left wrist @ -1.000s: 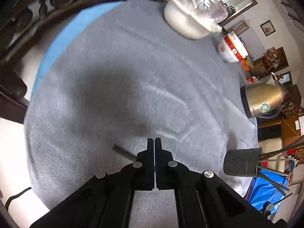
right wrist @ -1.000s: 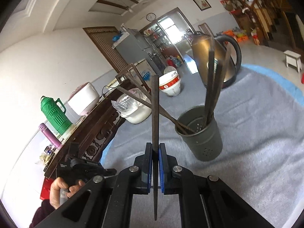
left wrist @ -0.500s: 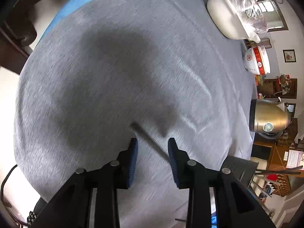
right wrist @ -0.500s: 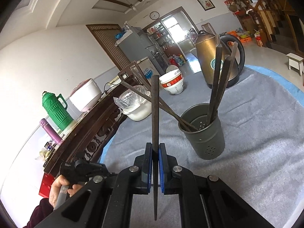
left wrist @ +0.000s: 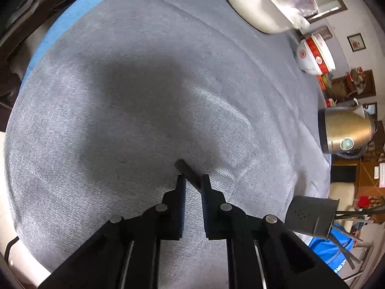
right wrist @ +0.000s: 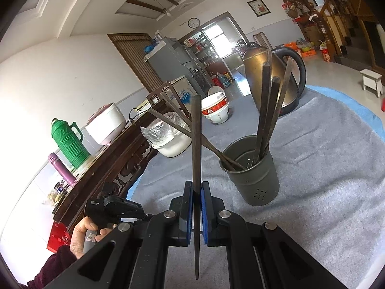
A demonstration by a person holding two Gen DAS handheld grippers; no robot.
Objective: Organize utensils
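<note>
My right gripper (right wrist: 196, 187) is shut on a dark chopstick (right wrist: 196, 142) and holds it upright, left of the grey perforated holder (right wrist: 255, 178), which has several chopsticks (right wrist: 264, 106) in it. My left gripper (left wrist: 194, 180) is open just above the grey cloth, with a dark chopstick (left wrist: 186, 169) lying between its fingertips. Its jaws are narrowly apart and straddle the stick. The holder also shows in the left wrist view (left wrist: 310, 216) at the lower right.
A gold kettle (left wrist: 344, 132) (right wrist: 267, 72), a red-and-white bowl (left wrist: 312, 57) (right wrist: 216, 110) and a white pot with a plastic bag (left wrist: 262, 7) (right wrist: 168, 139) stand on the grey cloth (left wrist: 120, 96). A dark carved sideboard (right wrist: 115, 163) borders the table's left.
My left gripper opened from shut, then narrowed around the chopstick lying on the cloth. My right gripper keeps the upright chopstick and has drifted slightly relative to the holder.
</note>
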